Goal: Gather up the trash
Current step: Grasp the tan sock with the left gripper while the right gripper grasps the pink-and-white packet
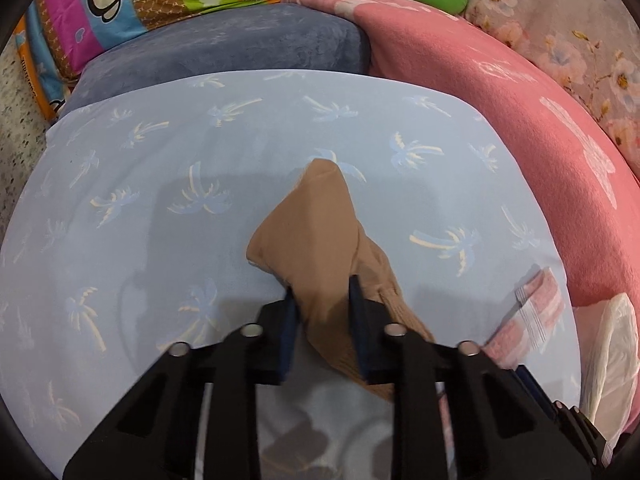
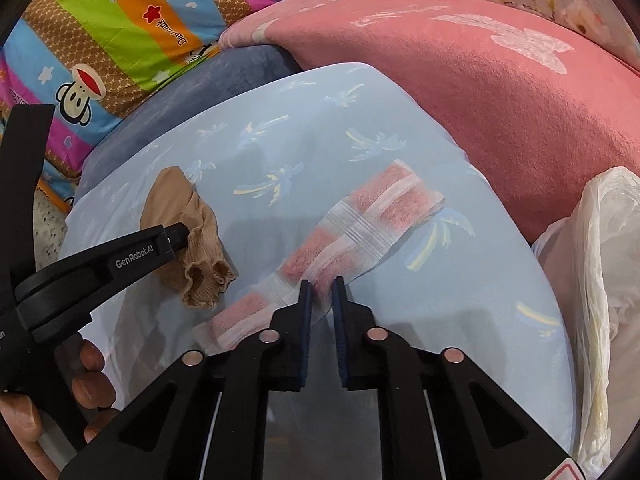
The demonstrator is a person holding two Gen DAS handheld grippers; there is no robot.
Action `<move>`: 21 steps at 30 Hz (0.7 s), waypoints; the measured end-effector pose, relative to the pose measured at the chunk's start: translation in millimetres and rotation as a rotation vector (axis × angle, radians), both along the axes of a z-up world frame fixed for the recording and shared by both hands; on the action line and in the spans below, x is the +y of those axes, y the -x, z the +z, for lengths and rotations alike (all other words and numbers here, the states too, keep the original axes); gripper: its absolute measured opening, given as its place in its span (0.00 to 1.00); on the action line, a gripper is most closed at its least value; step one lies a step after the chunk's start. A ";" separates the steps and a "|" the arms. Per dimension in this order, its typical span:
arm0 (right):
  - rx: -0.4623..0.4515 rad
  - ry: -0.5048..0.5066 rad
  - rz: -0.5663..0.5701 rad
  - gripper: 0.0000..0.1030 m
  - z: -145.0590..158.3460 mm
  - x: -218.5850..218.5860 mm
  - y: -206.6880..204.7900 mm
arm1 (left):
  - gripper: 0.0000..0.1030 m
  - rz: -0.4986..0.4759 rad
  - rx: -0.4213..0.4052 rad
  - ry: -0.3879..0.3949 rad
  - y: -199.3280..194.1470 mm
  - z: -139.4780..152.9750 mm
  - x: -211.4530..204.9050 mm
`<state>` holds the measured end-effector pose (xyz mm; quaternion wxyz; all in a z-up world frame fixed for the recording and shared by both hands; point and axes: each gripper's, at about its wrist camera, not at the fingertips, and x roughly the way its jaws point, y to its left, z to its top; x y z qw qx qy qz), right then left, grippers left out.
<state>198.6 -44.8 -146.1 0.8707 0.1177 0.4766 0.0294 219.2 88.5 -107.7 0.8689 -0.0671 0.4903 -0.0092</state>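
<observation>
Left gripper (image 1: 322, 300) pinches a limp, ribbed tan sock (image 1: 316, 224).

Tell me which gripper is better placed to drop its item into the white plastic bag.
Right. The right gripper, pinching the pink-and-white striped sock, is nearer the white plastic bag than the left gripper.

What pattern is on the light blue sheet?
Pale palm trees on the light blue sheet, clearest in the left wrist view.

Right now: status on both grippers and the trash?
Left gripper shut on tan sock. Right gripper shut on pink-and-white sock. Both lie on the blue palm-print sheet. White plastic bag at right; nothing blocking.
</observation>
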 end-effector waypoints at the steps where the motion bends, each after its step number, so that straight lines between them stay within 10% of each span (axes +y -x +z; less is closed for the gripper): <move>1: 0.002 -0.007 0.002 0.02 0.0 -0.1 4.3 | 0.12 -0.006 0.004 0.004 2.9 0.4 -0.7; 21: -0.104 -0.063 0.012 0.02 53.5 -21.4 94.4 | 0.10 -0.097 -0.011 0.015 93.5 24.7 -25.8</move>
